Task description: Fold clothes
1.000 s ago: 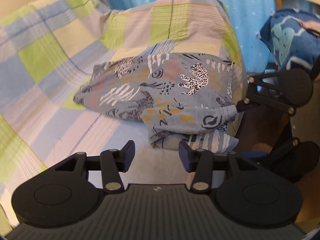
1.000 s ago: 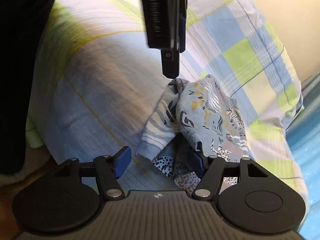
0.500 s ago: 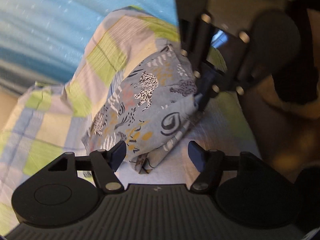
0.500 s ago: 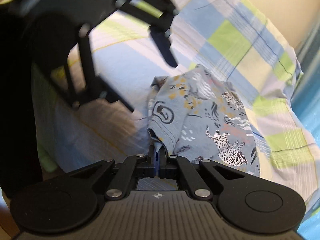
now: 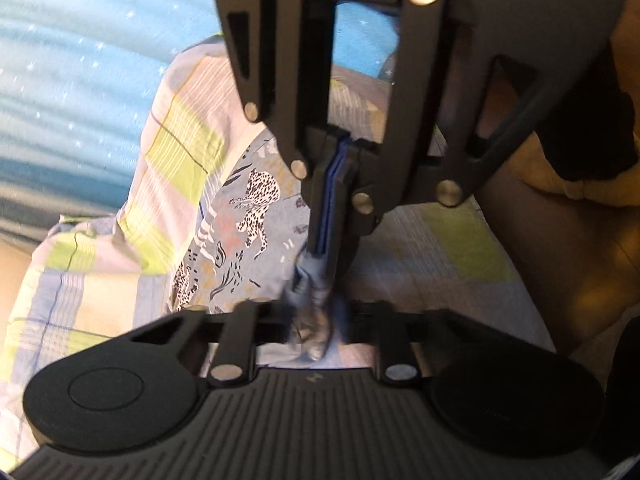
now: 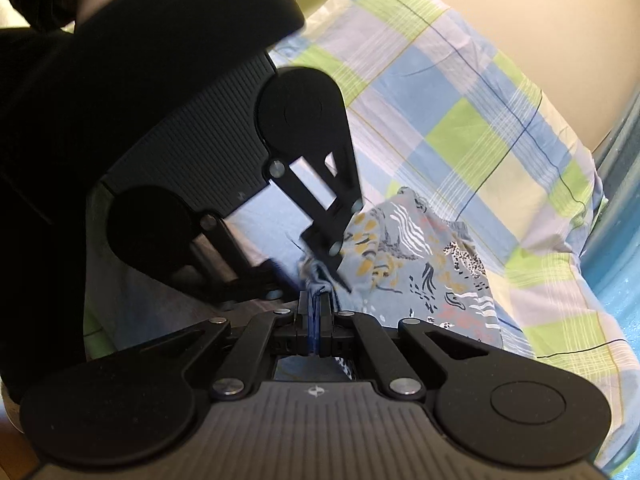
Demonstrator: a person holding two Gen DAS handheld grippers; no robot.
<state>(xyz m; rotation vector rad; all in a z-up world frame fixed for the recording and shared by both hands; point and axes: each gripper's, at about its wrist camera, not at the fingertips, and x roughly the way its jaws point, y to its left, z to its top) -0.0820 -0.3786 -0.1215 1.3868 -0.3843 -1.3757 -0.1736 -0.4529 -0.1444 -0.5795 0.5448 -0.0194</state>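
The grey-blue cotton garment printed with leopards, white stripes and orange spots (image 6: 424, 264) lies bunched on the bed sheet checked in pale blue, lime green and white (image 6: 460, 120), towards the edge of the bed nearest the blue star-dotted fabric (image 5: 80, 60) that hangs beyond it; the right gripper (image 6: 315, 316) has its jaws clenched on a gathered corner of the garment, the blue pads pressed together with a twist of cloth standing out just above them; the left gripper (image 5: 316, 320) sits at the same corner, with the twisted cloth lying between its two black fingers (image 5: 240, 320), but that part is blurred in the left wrist view and half hidden in the right wrist view, so it cannot be told whether its jaws have closed on the cloth or stand apart; the two tools are nose to nose and very close, each blocking much of the other's view; in the left wrist view the black linkage of the right gripper fills the upper centre and covers the far part of the garment; in the right wrist view the body of the left gripper and a dark sleeve (image 6: 120, 60) cover the left half of the frame and hide the near side of the sheet; a cream wall (image 6: 520, 8) rises behind the bed; a brownish floor (image 5: 580, 260) shows to the right in the left wrist view.
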